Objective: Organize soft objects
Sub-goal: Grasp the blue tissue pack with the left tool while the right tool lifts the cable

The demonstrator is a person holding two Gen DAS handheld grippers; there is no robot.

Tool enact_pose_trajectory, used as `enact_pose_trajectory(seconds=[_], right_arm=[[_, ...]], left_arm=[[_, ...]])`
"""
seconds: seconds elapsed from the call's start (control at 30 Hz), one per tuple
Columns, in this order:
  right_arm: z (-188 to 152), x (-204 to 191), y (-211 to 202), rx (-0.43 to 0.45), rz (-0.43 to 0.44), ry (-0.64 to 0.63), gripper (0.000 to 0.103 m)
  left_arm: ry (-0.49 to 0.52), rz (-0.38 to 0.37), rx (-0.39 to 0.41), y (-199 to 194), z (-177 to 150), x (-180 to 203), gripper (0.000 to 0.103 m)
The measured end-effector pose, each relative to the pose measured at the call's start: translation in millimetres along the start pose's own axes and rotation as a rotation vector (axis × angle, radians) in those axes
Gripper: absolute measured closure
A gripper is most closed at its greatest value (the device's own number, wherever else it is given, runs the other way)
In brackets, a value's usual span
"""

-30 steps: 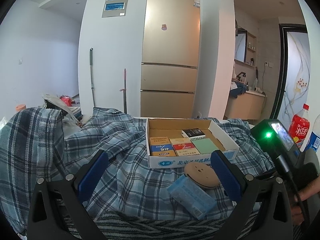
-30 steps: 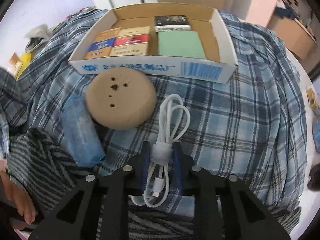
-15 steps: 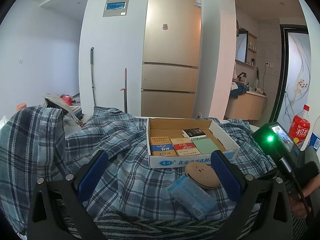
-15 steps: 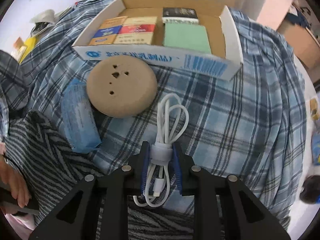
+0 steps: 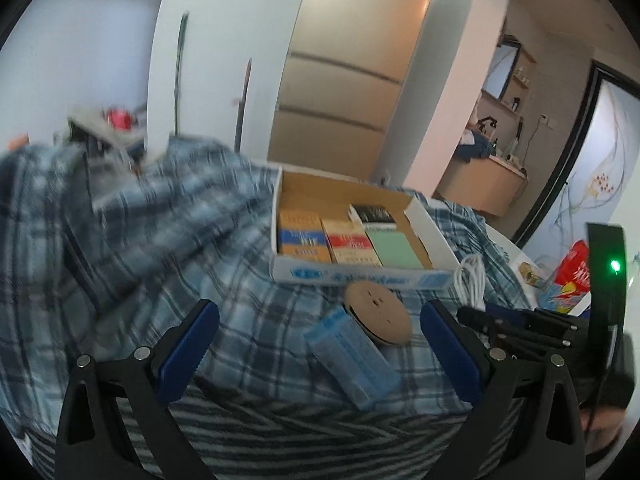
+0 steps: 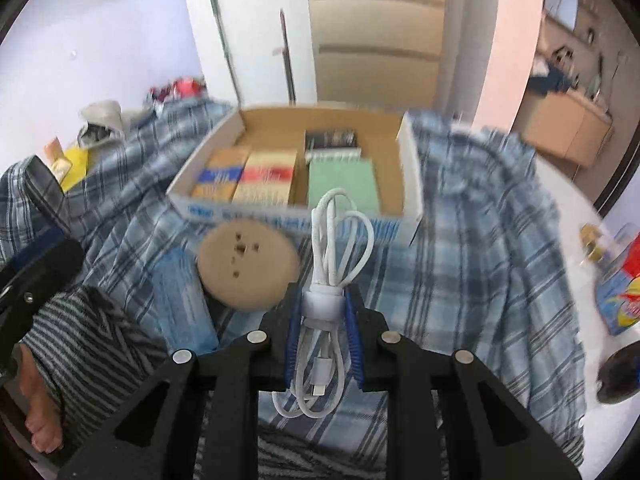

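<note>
Your right claw [image 6: 322, 312] is clamped on the coiled white cable [image 6: 334, 240] and has lifted it off the plaid cloth [image 6: 480, 260] where it lay a second ago; it now hangs before the cardboard box [image 6: 410, 168], ready for dropping in. Your left claw [image 5: 320, 344] hangs wide and empty over the blue pack [image 5: 352, 356].

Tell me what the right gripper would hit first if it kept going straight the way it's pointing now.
Probably the near wall of the cardboard box, or the green pad inside it: the right gripper, clamping the white cable, aims there, though depth is unclear.
</note>
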State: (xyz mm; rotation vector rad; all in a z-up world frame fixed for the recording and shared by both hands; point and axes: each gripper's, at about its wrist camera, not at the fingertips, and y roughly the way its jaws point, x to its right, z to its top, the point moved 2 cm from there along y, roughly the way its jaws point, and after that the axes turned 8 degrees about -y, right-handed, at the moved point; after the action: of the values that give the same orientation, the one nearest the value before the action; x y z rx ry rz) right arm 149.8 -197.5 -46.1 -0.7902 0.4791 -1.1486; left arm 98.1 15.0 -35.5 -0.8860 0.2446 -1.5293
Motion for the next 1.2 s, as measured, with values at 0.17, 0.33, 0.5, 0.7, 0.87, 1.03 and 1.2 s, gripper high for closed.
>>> enact_pose_trajectory(seconds=[0.17, 0.33, 0.5, 0.7, 0.87, 1.03, 1.2], right_arm=[[-2, 7, -7, 0.058, -0.016, -0.004, 0.083], [-4, 12, -3, 0.037, 0.025, 0.03, 0.082], [-5, 20, 0, 0.02, 0.026, 0.058, 0.082], [-8, 21, -1, 0.015, 0.053, 0.062, 0.082], [-8, 14, -3, 0.023, 0.048, 0.031, 0.083], [-10, 13, 0, 0.008, 0.062, 0.033, 0.082], [-10, 13, -1, 0.01, 0.054, 0.033, 0.083]], left_arm=[[-0.106, -0.053, -0.131, 19, -3, 3, 0.022], [-0.167, -0.04, -0.269, 49, -12, 7, 0.034], [-0.172, -0.061, -0.37, 55, -29, 21, 0.048], [-0.182, 0.015, -0.362, 61, -27, 20, 0.048], [-0.227, 0.033, -0.395, 71, -27, 14, 0.048], [-0.24, 0.055, -0.399, 77, -26, 9, 0.049], [-0.208, 0.047, -0.389, 75, -26, 10, 0.068]])
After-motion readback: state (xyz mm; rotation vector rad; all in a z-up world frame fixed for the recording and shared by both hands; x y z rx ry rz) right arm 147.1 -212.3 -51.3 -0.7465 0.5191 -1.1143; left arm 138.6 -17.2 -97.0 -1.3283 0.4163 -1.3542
